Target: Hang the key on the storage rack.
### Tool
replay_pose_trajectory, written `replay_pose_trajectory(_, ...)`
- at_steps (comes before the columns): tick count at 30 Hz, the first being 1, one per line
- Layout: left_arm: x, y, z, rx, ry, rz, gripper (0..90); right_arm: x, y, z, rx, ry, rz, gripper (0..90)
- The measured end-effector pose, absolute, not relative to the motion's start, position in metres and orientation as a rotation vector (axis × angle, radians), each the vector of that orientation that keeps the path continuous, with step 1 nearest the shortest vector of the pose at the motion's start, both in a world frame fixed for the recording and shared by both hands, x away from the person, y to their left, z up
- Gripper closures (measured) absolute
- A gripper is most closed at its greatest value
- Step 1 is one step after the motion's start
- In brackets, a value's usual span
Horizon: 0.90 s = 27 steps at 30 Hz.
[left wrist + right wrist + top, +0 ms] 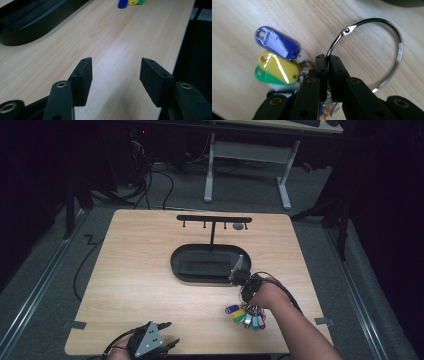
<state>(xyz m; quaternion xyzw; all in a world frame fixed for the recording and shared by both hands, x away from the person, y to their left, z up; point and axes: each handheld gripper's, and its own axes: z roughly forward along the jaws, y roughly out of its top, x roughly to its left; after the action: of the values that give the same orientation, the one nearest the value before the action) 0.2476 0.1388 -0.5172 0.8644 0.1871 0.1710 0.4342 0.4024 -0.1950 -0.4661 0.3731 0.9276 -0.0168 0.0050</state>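
Metal key ring sits pinched in the right gripper, likely for hanging, while the left gripper rests open.

We see blue, yellow and green key tags, a silver ring, a black tray, and a pale woodgrain surface.

Dim room, grey floor, white-legged desk.
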Motion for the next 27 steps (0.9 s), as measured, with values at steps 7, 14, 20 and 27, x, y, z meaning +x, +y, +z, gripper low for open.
replay_pose_trajectory(7,0.257,0.154,-0.517,2.122,0.541,0.446,44.4,0.386,-0.210,-0.428,1.132,2.875,0.035,87.6)
replay_pose_trajectory(14,0.262,0.162,-0.517,2.106,0.580,0.447,44.5,0.371,-0.217,-0.392,1.078,2.856,0.053,87.9)
replay_pose_trajectory(20,0.262,0.162,-0.518,2.109,0.571,0.450,44.5,0.363,-0.219,-0.369,1.050,2.820,0.026,88.0)
replay_pose_trajectory(27,0.263,0.164,-0.518,2.099,0.591,0.457,44.5,0.362,-0.215,-0.353,1.018,2.803,-0.009,88.0)
